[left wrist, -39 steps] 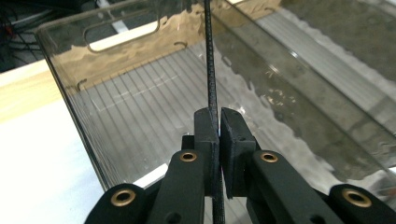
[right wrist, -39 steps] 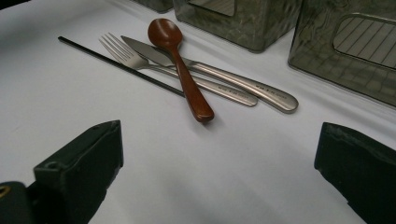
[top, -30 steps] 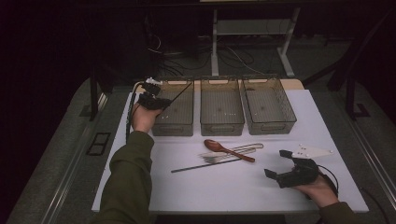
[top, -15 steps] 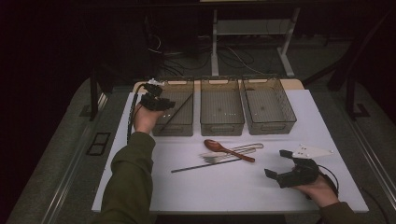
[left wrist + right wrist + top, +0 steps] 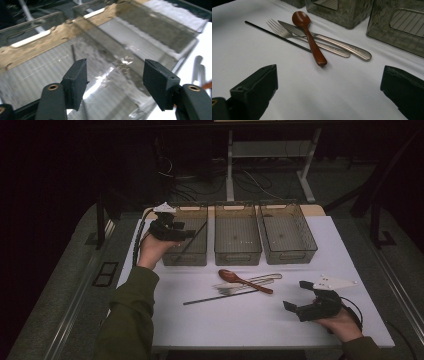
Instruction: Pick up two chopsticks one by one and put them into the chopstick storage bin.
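Chopstick in the bin (image 5: 191,239): a thin black stick leaning in the left bin (image 5: 186,255), its upper end at the 1 o'clock corner, its lower end toward 7 o'clock; in the left gripper view it shows as a dark line (image 5: 74,53) behind the left jaw.
Left gripper (image 5: 181,234): held above the left bin's 9 o'clock side, jaws have just been opening and stand moderately apart; nothing is between the pads (only the bin's ribbed floor is seen through the gap).
Left bin: first of three clear bins in a row at 12 o'clock on the white table (image 5: 240,320).
Middle bin (image 5: 237,253): just beside the left bin.
Right bin (image 5: 300,254): last in the row, toward 1 o'clock.
Right gripper (image 5: 298,296): resting low at 4 o'clock of the table, jaws spread wide, holding nothing; the cutlery lies well ahead of it.
Wooden spoon (image 5: 308,32): brown, lying across the fork and the knife at the table's centre.
Fork (image 5: 287,33): tines toward 10 o'clock in the right gripper view.
Knife (image 5: 342,47): beside the fork, under the spoon's handle.
Second chopstick (image 5: 215,297): flat on the table, touching the fork.
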### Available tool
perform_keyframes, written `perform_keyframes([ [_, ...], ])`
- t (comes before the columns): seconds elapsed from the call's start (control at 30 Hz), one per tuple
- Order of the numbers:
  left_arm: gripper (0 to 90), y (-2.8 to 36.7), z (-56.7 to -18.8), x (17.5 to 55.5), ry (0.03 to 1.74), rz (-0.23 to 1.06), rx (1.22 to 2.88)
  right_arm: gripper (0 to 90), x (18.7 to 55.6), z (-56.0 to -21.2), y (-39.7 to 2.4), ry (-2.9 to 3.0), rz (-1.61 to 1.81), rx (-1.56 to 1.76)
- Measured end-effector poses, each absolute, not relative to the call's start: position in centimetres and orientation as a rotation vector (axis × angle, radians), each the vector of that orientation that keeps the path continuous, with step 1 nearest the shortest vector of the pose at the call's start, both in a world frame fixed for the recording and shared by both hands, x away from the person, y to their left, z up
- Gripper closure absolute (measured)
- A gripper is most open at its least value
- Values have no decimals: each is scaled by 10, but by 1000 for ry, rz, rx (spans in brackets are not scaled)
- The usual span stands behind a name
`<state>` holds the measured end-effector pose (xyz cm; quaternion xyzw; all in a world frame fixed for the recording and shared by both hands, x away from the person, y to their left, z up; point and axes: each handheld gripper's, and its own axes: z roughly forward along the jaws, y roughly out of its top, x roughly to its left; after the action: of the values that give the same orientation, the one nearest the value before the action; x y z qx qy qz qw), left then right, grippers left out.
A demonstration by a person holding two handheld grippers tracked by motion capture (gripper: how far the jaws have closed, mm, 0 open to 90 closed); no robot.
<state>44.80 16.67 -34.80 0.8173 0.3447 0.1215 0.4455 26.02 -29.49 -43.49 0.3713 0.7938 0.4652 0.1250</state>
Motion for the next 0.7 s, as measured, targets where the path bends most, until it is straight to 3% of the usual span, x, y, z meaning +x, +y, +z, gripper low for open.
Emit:
perform_keyframes([
  [0.23,271,159,-342,428,758,292,2043,7,261,-436,-294,2318,1357,1078],
  [0.7,240,142,-346,380,603,262,2033,7,264,-438,-297,2327,1370,1083],
])
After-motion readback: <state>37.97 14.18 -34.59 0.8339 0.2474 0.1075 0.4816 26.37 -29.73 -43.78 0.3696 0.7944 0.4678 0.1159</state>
